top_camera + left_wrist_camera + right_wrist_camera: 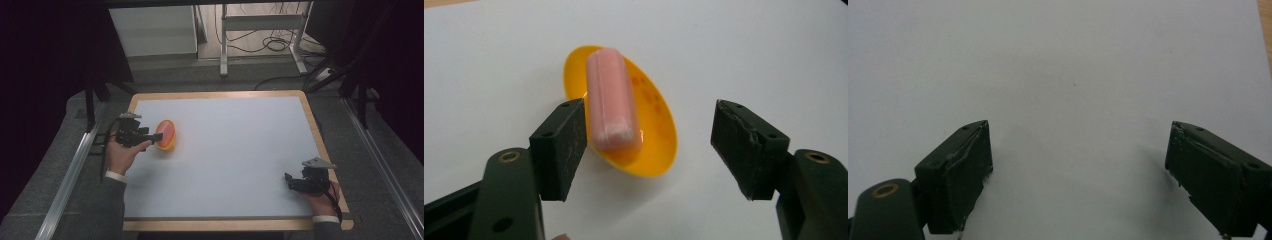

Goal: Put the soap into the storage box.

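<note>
So I'm sitting at the table (225,150) with a set of tongs in each hand, and the thing I'm dealing with is a little yellow dish (167,136) with a pink block (610,100) lying on it. In the high view it's sitting in the left-middle of the frame, on the white top, right at the tip of my left gripper (153,136).

Looking along the left gripper (649,145) in its own view, the jaws are standing wide apart and not pinching anything. The dish is sitting upper left of centre, with the pink block running lengthwise toward me. The near end of the block is just beside my left-hand pad (561,150), maybe touching it, honestly hard to call. The right-hand pad is well clear, with bare table between it and the dish rim.

My read: I'm either lining up a grab or just letting go, and I can't tell which from this alone. If it's a grab, the next move needs the tongs shifting toward the left of that frame so the block sits between both pads, then squeezing gently so the dish isn't tipping.

My right gripper (295,183) is parked in the lower right of the high view, jaws spread too, with plain white table in front of it.
</note>
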`<state>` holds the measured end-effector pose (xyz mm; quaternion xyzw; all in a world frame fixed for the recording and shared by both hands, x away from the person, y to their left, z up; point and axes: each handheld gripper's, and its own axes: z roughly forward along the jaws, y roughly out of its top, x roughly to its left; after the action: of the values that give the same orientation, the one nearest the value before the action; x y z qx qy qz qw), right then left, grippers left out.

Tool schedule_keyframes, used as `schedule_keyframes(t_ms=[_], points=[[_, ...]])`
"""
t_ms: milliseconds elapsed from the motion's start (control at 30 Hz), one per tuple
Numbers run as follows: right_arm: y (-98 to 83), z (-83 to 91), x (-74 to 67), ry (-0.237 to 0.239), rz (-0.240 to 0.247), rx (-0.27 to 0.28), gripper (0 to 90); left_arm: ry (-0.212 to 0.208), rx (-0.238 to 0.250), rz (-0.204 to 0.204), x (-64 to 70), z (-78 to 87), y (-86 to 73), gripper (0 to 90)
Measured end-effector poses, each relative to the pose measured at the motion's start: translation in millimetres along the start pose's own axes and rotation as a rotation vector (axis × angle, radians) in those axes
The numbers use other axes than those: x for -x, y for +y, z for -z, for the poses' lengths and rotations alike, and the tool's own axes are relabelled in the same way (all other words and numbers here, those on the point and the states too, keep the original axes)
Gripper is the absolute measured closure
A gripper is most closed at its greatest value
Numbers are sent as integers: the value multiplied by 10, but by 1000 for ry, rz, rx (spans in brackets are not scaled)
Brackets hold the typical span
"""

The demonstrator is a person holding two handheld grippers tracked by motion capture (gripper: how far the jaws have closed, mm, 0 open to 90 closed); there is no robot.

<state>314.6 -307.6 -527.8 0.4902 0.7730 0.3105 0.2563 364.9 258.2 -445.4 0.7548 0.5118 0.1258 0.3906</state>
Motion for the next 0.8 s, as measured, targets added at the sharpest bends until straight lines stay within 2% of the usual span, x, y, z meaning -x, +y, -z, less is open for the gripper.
schedule_keyframes(t_ms=[167, 267, 433, 567, 667, 800], points=[[1, 0, -3, -2, 0, 0, 111, -10, 13, -15, 52, 79, -151, 307], [0, 1, -6, -2, -1, 1, 111, -31, 8, -40, 145, 97, -257, 307], [-1, 0, -5, -3, 0, 1, 111, -67, 21, -59, 299, 129, -407, 306], [-1, 1, -8, -4, 0, 1, 111, -86, 19, -88, 418, 90, -520, 307], [-2, 0, -9, -6, 0, 3, 111, -120, 10, -109, 502, 27, -612, 308], [1, 4, -12, -6, 5, 1, 111, -125, 6, -140, 573, -43, -728, 310]])
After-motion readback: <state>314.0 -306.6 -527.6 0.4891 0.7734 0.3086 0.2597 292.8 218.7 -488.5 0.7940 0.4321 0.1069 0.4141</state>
